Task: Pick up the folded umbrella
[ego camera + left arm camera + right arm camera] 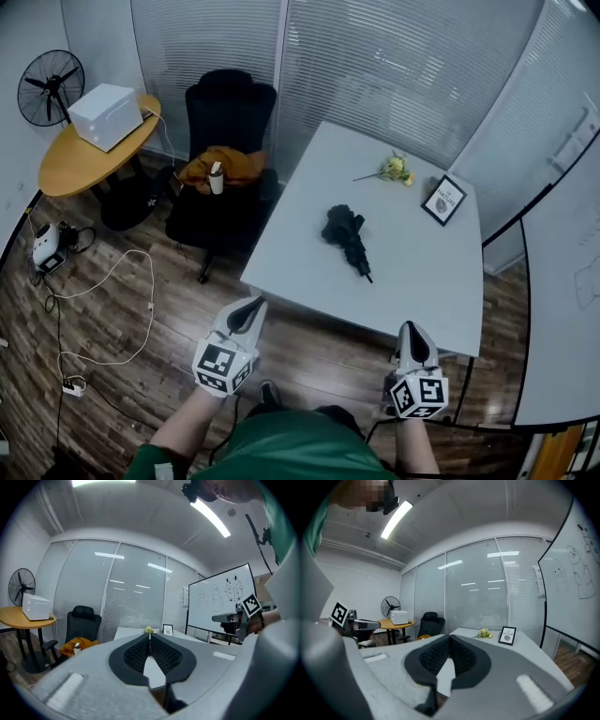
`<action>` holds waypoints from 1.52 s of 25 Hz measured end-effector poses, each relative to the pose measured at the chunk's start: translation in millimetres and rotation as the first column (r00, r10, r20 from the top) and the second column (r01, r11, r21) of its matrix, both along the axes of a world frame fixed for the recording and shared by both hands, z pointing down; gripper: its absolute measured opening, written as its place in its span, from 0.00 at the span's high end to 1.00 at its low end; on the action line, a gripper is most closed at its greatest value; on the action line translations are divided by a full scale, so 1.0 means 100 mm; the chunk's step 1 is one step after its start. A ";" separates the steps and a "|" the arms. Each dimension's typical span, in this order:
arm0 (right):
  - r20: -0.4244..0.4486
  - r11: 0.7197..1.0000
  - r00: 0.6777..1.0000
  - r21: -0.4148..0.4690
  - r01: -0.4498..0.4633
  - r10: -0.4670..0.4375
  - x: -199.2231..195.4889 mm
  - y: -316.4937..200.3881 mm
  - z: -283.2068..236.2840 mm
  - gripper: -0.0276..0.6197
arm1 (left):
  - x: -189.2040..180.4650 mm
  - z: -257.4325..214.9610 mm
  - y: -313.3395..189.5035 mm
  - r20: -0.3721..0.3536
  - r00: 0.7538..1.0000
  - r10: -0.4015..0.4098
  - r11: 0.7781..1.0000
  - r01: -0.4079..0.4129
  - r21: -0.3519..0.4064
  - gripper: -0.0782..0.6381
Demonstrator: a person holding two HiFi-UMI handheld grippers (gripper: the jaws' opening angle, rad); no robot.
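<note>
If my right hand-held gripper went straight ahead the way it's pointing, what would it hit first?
Probably the white table: the right hand-held gripper, shut, sits short of its near edge, aimed across the top, left of the flowers. The folded umbrella may lie near that line; depth is unclear.

On the pale grey table [412, 281] the folded umbrella [343, 230] was black and the flowers [398, 169] yellow; beside it, a black chair [230, 108] bore orange cloth [234, 164].

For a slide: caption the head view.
Left claw and right claw, both shut, face a table bearing a folded umbrella.
</note>
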State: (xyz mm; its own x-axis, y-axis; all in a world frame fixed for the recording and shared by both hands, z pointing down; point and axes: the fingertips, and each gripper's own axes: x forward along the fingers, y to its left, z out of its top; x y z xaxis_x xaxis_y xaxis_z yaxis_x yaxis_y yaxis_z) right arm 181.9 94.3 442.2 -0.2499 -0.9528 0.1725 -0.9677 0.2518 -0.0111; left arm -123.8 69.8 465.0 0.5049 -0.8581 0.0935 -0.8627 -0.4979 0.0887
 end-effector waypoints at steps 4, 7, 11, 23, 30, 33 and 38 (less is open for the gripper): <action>-0.043 1.000 0.999 -0.005 0.018 -0.018 -0.14 -0.24 -0.01 0.95 | -0.20 -0.04 -0.33 -0.007 0.999 -0.041 0.999 0.042 0.020 0.87; -0.075 0.999 0.996 -0.009 0.041 -0.041 -0.18 -0.51 0.01 0.95 | -0.29 -0.06 -0.59 0.009 0.993 -0.115 0.993 0.115 0.020 0.87; -0.060 0.997 0.995 0.007 0.081 -0.080 -0.27 -0.94 0.07 0.95 | -0.40 -0.14 -0.86 0.025 0.985 -0.172 0.985 0.171 0.029 0.87; 0.065 0.989 0.987 -0.020 0.149 -0.148 -0.09 -2.34 0.31 0.95 | -0.29 -0.25 -1.74 0.071 0.954 -0.291 0.957 0.291 0.012 0.87; 0.156 0.962 0.964 -0.135 0.238 -0.216 0.07 -2.87 0.69 0.95 | 0.23 -0.21 -2.21 0.112 0.961 -0.252 0.966 0.257 -0.031 0.87; 0.168 0.937 0.953 -0.205 0.282 -0.250 0.10 -2.98 0.95 0.95 | 0.40 -0.08 -2.36 0.138 0.962 -0.234 0.967 0.245 -0.069 0.85; 0.138 0.917 0.957 -0.278 0.286 -0.256 0.10 -3.15 1.30 0.92 | 0.50 0.19 -2.56 0.160 0.968 -0.195 0.964 0.219 -0.150 0.71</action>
State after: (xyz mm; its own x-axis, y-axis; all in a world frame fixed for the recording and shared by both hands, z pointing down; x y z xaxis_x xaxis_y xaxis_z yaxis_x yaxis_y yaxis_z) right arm 192.2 -221.0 571.9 -0.5209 -0.7569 0.3946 -0.8533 0.4754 -0.2144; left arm -73.9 -185.8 483.9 0.2885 -0.9091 0.3006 -0.9551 -0.2955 0.0231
